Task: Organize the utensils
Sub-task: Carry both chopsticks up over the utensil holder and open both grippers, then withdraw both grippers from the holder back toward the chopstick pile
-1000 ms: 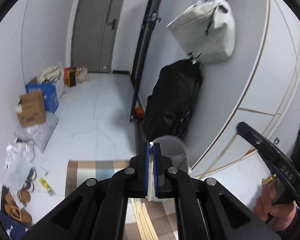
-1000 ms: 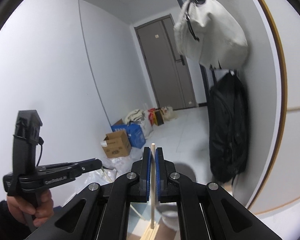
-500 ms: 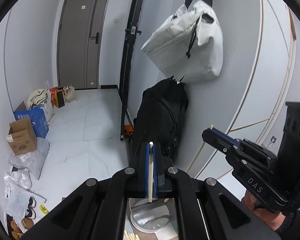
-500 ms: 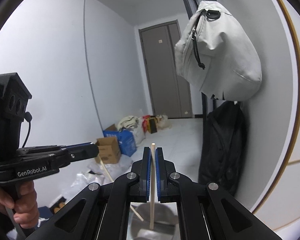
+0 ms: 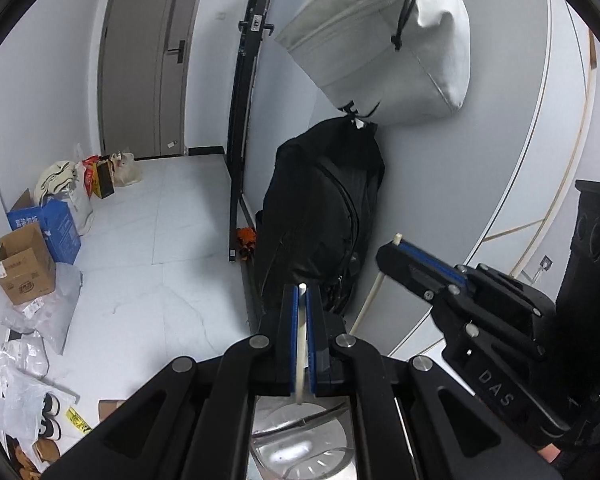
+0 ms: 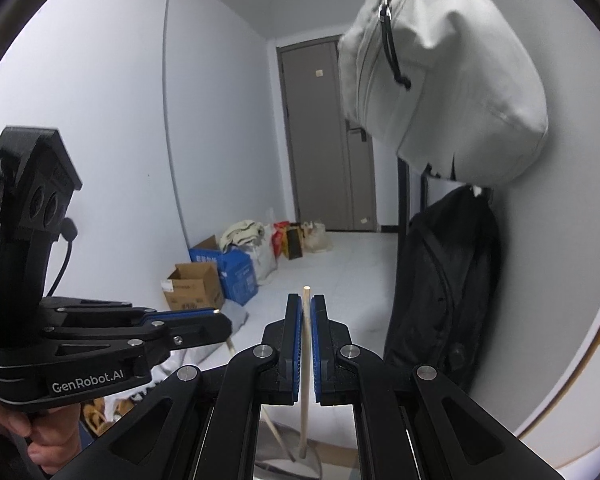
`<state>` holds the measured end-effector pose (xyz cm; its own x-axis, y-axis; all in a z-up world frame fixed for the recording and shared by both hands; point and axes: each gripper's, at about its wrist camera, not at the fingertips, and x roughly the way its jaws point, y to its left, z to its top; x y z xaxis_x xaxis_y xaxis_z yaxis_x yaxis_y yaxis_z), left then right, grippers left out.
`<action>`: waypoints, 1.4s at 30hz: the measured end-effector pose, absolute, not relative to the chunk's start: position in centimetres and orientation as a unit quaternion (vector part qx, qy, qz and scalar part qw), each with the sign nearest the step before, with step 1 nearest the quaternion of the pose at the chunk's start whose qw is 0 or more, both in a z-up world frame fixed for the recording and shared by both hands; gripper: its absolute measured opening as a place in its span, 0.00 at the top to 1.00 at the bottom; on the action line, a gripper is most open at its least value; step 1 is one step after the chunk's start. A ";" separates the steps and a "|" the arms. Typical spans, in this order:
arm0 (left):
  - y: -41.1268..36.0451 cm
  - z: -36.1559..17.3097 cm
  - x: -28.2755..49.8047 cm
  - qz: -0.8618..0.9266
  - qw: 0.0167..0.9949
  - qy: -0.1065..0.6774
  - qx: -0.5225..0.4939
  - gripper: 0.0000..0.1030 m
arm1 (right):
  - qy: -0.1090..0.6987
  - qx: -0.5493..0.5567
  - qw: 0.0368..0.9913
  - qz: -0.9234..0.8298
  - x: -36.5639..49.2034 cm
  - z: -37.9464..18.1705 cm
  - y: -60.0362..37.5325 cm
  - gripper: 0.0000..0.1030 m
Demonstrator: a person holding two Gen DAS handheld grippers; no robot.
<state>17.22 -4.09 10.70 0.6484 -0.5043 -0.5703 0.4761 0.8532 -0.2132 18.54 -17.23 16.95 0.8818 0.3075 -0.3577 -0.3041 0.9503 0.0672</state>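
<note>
Looking along the left gripper (image 5: pixel 300 300) in the left wrist view, its jaws are closed on a pale chopstick (image 5: pixel 301 344) whose long axis runs with the blue pads, tip pointing to 12 o'clock just past the fingertips and lower end hanging over a shiny metal container (image 5: pixel 300 448) at 6 o'clock. At 3 o'clock the right gripper (image 5: pixel 396 246) comes in from the side, jaws clamped on a second chopstick (image 5: pixel 370 300) that slants from its tip near 12 down toward 7 o'clock. A black backpack (image 5: pixel 320 216) leans on the wall beyond, a grey bag (image 5: pixel 380 48) above it. In the right wrist view the right gripper (image 6: pixel 307 304) pinches its chopstick (image 6: pixel 305 380) upright, tip at 12 o'clock, foot at 6 inside the metal container (image 6: pixel 300 468). At 9 o'clock the left gripper (image 6: pixel 220 320), held by a hand (image 6: pixel 48 436), grips its chopstick (image 6: pixel 276 436), which slopes from 10 toward 5 o'clock.
</note>
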 end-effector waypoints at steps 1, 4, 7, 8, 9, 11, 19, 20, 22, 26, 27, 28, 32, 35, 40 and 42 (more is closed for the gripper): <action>-4.1 10.3 17.3 -0.275 0.904 0.326 -0.022 1.00 | 0.188 0.005 0.969 0.159 18.8 16.6 -17.3 0.96; -4.4 9.5 17.9 -0.284 0.897 0.338 -0.024 1.00 | 0.200 0.011 0.966 0.165 19.1 15.4 -17.7 0.96; -4.4 8.5 18.0 -0.295 0.889 0.350 -0.027 1.00 | 0.213 0.022 0.962 0.169 19.5 14.3 -18.1 0.96; -4.3 8.2 18.0 -0.300 0.886 0.352 -0.028 1.00 | 0.212 0.025 0.961 0.174 19.6 14.0 -18.3 0.96; -4.5 8.0 18.1 -0.305 0.884 0.352 -0.027 1.00 | 0.218 0.034 0.958 0.182 19.8 13.7 -18.5 0.96; -4.5 7.4 18.3 -0.324 0.874 0.362 -0.027 1.00 | 0.232 0.045 0.953 0.188 20.1 13.1 -18.8 0.96; -3.6 7.2 18.7 -0.366 0.844 0.387 -0.058 1.00 | 0.242 0.094 0.945 0.199 19.5 12.5 -20.8 0.87; -3.5 7.2 18.6 -0.366 0.844 0.388 -0.056 1.00 | 0.241 0.106 0.944 0.200 19.4 12.6 -21.3 0.81; -3.4 7.4 18.2 -0.361 0.845 0.391 -0.045 0.99 | 0.237 0.128 0.943 0.195 18.9 12.8 -22.2 0.70; -2.4 7.5 17.1 -0.344 0.854 0.389 -0.038 0.90 | 0.229 0.152 0.943 0.189 17.4 13.3 -23.1 0.48; -2.0 7.5 17.0 -0.339 0.855 0.390 -0.038 0.85 | 0.226 0.155 0.943 0.189 16.9 13.4 -23.2 0.43; -1.7 7.6 16.7 -0.333 0.858 0.389 -0.041 0.77 | 0.225 0.157 0.943 0.189 16.4 13.5 -23.3 0.42; -1.9 7.4 17.1 -0.334 0.856 0.392 -0.046 0.57 | 0.221 0.155 0.945 0.185 14.5 13.6 -23.1 0.40; -2.2 7.4 17.1 -0.320 0.861 0.393 -0.035 0.57 | 0.222 0.165 0.944 0.178 13.4 13.4 -23.2 0.40; -0.3 8.3 15.2 -0.281 0.886 0.367 -0.036 0.46 | 0.227 0.167 0.944 0.172 11.5 12.9 -23.0 0.34; 0.6 8.4 14.2 -0.259 0.898 0.354 -0.034 0.39 | 0.231 0.160 0.944 0.174 10.8 12.6 -22.6 0.33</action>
